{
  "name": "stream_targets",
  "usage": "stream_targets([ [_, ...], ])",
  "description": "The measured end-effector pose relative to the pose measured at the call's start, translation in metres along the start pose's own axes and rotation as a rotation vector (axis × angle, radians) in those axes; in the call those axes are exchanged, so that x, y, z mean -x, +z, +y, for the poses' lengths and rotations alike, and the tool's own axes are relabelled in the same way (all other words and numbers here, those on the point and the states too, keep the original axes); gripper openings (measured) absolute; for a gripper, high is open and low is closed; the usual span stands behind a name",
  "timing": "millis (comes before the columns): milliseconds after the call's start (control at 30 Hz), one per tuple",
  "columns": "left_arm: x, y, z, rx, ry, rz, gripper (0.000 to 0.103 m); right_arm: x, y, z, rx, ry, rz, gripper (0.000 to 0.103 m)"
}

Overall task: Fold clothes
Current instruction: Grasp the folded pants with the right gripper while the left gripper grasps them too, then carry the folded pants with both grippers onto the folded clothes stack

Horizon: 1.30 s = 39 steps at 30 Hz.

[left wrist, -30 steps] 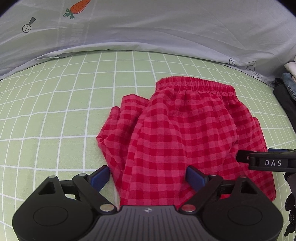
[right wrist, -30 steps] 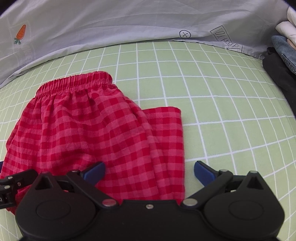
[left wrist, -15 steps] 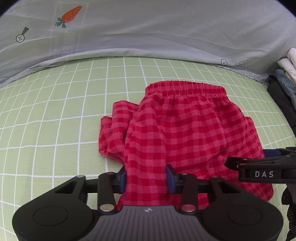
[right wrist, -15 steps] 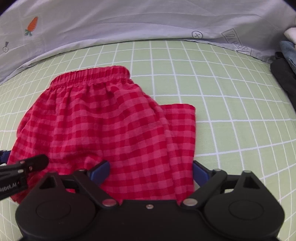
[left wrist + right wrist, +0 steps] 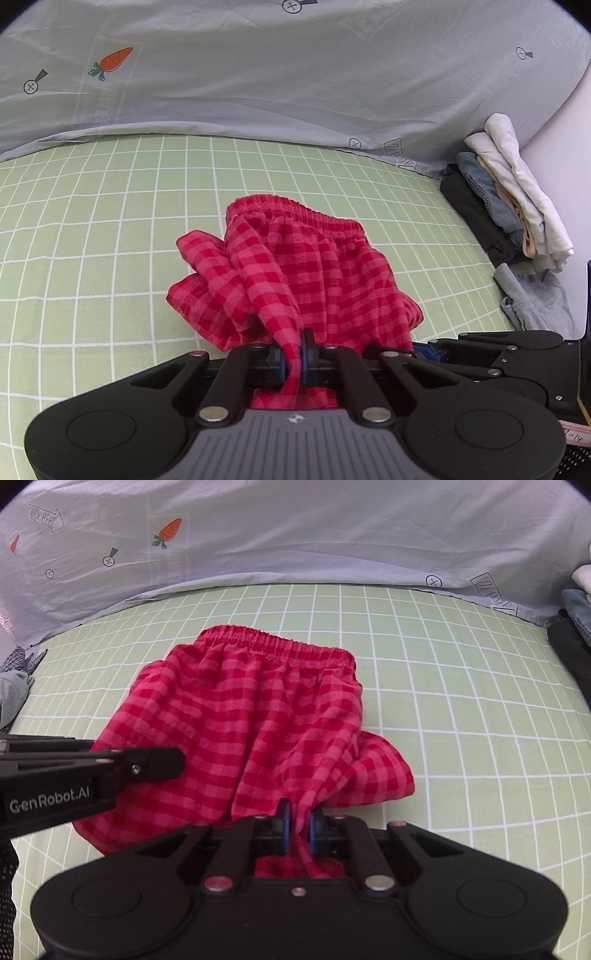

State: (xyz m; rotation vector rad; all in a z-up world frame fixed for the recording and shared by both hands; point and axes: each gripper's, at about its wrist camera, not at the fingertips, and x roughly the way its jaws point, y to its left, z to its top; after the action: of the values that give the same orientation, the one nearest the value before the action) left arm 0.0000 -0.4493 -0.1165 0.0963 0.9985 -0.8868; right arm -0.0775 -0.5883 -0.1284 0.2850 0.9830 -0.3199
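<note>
- Your left claw [image 5: 291,356] was clamped on a bunched fold of the red gingham shorts [image 5: 295,280], near their hem.
- Your right claw [image 5: 299,827] pinched another gathered fold of the same shorts [image 5: 251,720].
- The crinkled cotton shorts, with a ruched elastic waistband [image 5: 277,646], lay on the green bedsheet [image 5: 461,701] with its white grid.
- "GenRobot.AI" was printed on the left claw's side, seen from the right wrist.
- A grey duvet [image 5: 258,74] bore carrot prints; folded clothes [image 5: 509,199] were stacked at the right.
</note>
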Motion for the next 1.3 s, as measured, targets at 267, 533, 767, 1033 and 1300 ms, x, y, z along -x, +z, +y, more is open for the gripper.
stream_targets([
  [267,0.022,-0.026,-0.039,-0.04,-0.097,0.009,0.007,0.051,-0.034,-0.003,0.008,-0.073,-0.035,0.01],
  [533,0.009,-0.039,-0.119,-0.153,-0.172,0.037,0.008,0.094,-0.073,-0.059,-0.089,-0.18,-0.08,0.01],
  [767,-0.005,-0.033,-0.225,-0.217,-0.178,-0.028,0.008,0.129,-0.1,-0.151,-0.116,-0.199,-0.189,0.01],
  [1033,-0.02,-0.016,-0.368,-0.204,-0.182,-0.189,0.008,0.21,-0.085,-0.285,0.035,-0.167,-0.378,0.01],
  [1300,-0.083,-0.011,-0.459,-0.244,-0.154,-0.168,0.013,0.235,-0.075,-0.41,0.017,-0.265,-0.391,0.01],
])
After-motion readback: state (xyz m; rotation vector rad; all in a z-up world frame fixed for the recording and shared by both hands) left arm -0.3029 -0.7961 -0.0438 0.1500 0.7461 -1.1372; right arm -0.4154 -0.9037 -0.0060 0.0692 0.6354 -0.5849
